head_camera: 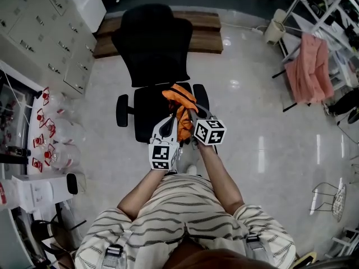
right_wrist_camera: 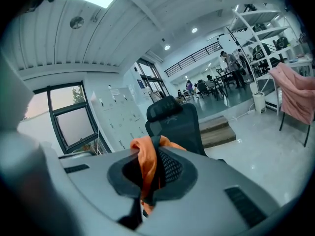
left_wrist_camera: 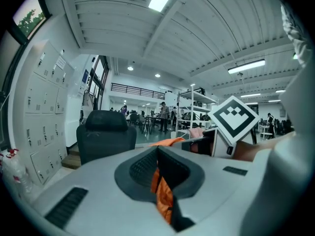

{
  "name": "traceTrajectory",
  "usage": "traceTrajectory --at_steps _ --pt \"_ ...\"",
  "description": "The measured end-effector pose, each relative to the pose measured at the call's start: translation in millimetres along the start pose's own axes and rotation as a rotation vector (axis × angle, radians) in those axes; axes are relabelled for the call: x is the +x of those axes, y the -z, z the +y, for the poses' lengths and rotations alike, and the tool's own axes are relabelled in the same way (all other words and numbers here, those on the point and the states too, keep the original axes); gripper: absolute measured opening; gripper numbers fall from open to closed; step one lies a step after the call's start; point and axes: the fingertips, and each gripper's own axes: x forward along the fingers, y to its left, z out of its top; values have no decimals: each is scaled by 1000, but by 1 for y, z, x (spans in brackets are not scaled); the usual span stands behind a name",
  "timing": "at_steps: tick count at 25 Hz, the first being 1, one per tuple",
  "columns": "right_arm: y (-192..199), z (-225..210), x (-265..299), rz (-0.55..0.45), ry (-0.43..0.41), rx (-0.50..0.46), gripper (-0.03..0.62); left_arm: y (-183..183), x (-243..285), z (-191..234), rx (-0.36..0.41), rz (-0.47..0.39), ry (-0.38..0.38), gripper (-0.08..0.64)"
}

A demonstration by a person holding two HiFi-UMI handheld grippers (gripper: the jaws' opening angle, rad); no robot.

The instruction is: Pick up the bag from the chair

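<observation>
Both grippers are on the bag. Nearest to us, the left gripper (left_wrist_camera: 158, 156) has its jaws pressed together on a fold of the orange bag (left_wrist_camera: 163, 196), which runs down the slot between them. The right gripper (right_wrist_camera: 151, 149) is likewise closed tight, with orange cloth bunched over the top of its jaws and hanging below.

In the head view the two grippers sit side by side just ahead of our chest. The bag rises from them toward twelve o'clock, over the seat of the black chair (head_camera: 147, 110). We judge the pick-up to be in its lifting step: the grasp is made, and what remains is to carry the bag clear. We cannot tell whether its lower part rests on the seat. The next move calls for raising both hands together, so the cloth is not dragged out of either grip. It should also come back toward us, away from the armrests (head_camera: 122, 111).

Only the gripper views show cloth caught inside the jaws; the head view shows just the bag meeting their tips. The left gripper view also catches the right gripper's marker cube (left_wrist_camera: 234, 119) at two o'clock. Only the head view shows the seat beneath the bag. Farther off it shows the lockers (head_camera: 45, 27) at ten o'clock and a pink cloth (head_camera: 311, 72) hung at two o'clock.
</observation>
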Motion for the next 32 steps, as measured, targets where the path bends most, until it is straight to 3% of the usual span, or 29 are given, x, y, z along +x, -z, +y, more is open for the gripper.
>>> traceTrajectory --at_steps 32 --pt "-35 34 -38 -87 -16 -67 20 -34 3 -4 24 -79 40 23"
